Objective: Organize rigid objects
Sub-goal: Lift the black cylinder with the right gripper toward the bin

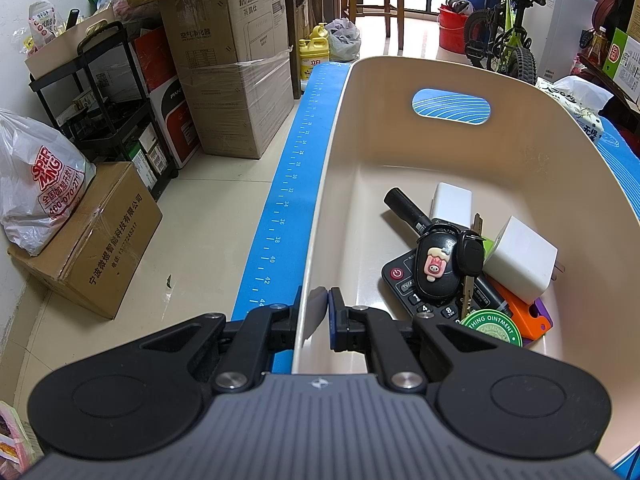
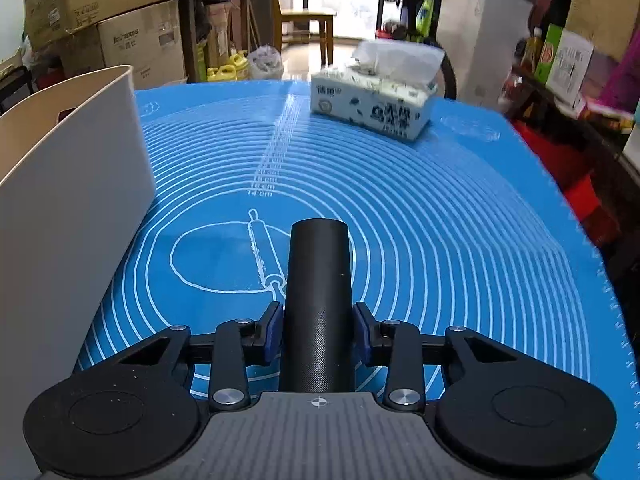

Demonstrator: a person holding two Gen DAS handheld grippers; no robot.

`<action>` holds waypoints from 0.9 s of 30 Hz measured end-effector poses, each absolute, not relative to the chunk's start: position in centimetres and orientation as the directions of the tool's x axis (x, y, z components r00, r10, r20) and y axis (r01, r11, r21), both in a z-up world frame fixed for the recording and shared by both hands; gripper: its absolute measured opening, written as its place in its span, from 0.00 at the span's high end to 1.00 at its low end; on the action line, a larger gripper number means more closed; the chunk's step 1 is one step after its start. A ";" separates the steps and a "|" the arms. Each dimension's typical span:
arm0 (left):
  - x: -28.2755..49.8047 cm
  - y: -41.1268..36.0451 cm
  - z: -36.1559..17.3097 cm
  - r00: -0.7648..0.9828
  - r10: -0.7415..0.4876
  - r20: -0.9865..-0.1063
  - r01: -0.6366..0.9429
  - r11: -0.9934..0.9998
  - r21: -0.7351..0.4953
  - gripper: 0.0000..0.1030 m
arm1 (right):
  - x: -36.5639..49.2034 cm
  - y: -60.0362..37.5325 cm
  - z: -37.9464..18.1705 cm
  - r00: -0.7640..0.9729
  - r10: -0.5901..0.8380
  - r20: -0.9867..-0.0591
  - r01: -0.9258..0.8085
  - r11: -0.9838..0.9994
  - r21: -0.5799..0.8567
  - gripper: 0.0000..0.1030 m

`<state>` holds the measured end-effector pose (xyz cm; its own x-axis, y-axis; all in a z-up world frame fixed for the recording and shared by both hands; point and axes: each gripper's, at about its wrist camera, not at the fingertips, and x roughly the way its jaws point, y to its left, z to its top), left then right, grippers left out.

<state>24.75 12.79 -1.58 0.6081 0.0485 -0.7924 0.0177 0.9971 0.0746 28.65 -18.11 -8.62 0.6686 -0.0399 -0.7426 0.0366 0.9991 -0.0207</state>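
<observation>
A beige plastic bin (image 1: 344,184) stands on the blue mat; its outer wall shows at the left of the right wrist view (image 2: 72,184). Inside lie a black remote (image 1: 404,284), a black key fob with a pink charm (image 1: 436,268), a key (image 1: 468,280), two white chargers (image 1: 520,260), a black marker (image 1: 408,212), a green ointment tin (image 1: 491,328) and an orange piece (image 1: 524,316). My left gripper (image 1: 319,312) is shut on the bin's left wall. My right gripper (image 2: 318,330) is shut on a black cylinder (image 2: 318,300), held above the mat to the right of the bin.
A tissue pack (image 2: 376,100) lies at the far side of the blue mat (image 2: 440,220). Cardboard boxes (image 1: 236,80), a black shelf rack (image 1: 108,100) and a plastic bag (image 1: 36,192) stand on the floor to the left. A bicycle (image 1: 508,36) stands beyond the table.
</observation>
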 end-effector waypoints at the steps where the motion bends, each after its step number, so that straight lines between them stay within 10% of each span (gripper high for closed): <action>1: 24.8 12.7 -1.6 0.608 0.048 -0.792 0.018 0.997 0.075 0.90 | 28.3 -17.9 -8.5 0.686 -0.043 -0.726 0.034 0.999 -0.027 0.58; 27: 24.7 12.8 -1.6 0.608 0.048 -0.792 0.018 0.997 0.074 0.90 | 22.8 -14.8 1.2 0.882 0.032 -0.471 -0.066 0.996 -0.056 0.58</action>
<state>24.74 12.79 -1.57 0.6083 0.0478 -0.7923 0.0177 0.9971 0.0738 22.84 -14.80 1.15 0.8816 0.0320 -0.4710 -0.0660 0.9962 -0.0560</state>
